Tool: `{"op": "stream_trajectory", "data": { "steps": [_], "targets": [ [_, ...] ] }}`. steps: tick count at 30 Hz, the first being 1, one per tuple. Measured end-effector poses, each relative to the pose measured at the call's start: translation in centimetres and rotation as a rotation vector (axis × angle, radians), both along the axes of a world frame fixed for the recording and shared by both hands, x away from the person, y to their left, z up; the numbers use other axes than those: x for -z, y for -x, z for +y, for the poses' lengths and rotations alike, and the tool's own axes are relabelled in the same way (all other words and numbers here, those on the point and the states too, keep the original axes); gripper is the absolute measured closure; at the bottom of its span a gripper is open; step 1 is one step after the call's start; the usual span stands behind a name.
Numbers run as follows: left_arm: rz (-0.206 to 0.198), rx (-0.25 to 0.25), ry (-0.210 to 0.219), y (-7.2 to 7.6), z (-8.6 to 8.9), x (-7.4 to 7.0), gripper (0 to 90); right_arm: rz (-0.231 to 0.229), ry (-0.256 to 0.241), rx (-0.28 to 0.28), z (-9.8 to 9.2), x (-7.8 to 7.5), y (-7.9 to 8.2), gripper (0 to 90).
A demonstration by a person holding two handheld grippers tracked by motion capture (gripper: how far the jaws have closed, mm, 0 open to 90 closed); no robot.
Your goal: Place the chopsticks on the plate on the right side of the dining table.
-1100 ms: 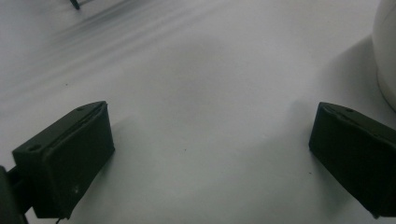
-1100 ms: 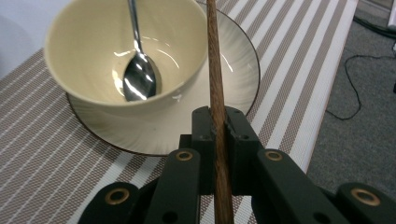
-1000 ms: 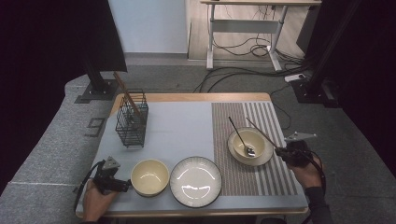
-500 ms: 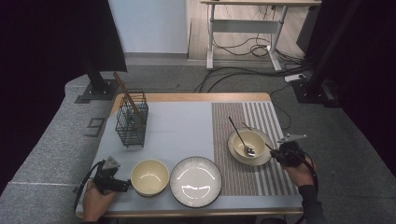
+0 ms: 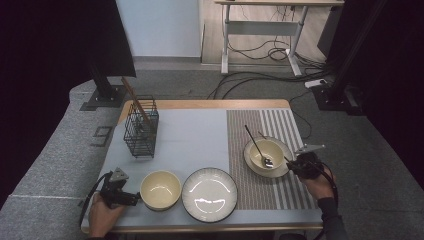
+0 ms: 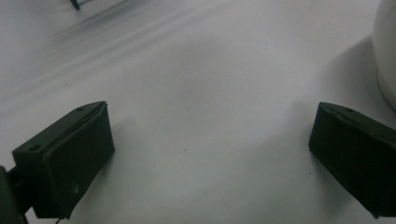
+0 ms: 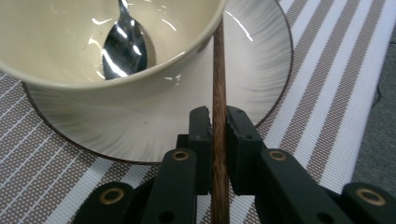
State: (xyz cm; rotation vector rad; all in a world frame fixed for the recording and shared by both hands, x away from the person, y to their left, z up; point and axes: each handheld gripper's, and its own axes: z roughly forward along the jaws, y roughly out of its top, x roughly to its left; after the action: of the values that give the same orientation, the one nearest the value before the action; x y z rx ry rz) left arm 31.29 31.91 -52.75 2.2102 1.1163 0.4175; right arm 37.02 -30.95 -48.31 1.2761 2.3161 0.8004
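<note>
There are no words, numbers or signs to read anywhere in these pictures. The bowls, the plates, the striped mat and the wire basket are all plain, with no writing or brand on them. The black grippers have no letters or labels on them either.
</note>
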Motion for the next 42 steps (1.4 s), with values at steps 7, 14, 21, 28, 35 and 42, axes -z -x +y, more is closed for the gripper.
{"op": "stream_trajectory", "data": {
  "steps": [7, 14, 21, 28, 35, 42],
  "targets": [
    [0.0, -0.001, 0.0, 0.0, 0.0, 0.0, 0.0, 0.014, 0.014, -0.022, 0.5, 0.2, -0.3, 77.8],
    [0.0, 0.0, 0.001, 0.0, 0.0, 0.0, 0.0, 0.011, 0.023, -0.017, 0.5, -0.1, -0.5, 78.0],
    [-0.001, -0.001, 0.001, 0.0, 0.0, 0.0, 0.0, 0.033, 0.043, -0.035, 0.7, 0.0, -0.8, 83.2],
    [-0.001, -0.001, 0.001, 0.0, 0.0, 0.0, 0.0, 0.035, 0.05, -0.044, 0.3, -0.3, -0.7, 83.9],
    [0.0, -0.001, 0.001, 0.0, 0.0, 0.0, 0.0, 0.042, 0.046, -0.052, -0.2, -0.6, -0.3, 83.8],
    [0.0, -0.001, 0.001, 0.0, 0.0, 0.0, 0.0, 0.047, 0.041, -0.056, -0.4, -0.6, -0.3, 80.2]
  ]
}}
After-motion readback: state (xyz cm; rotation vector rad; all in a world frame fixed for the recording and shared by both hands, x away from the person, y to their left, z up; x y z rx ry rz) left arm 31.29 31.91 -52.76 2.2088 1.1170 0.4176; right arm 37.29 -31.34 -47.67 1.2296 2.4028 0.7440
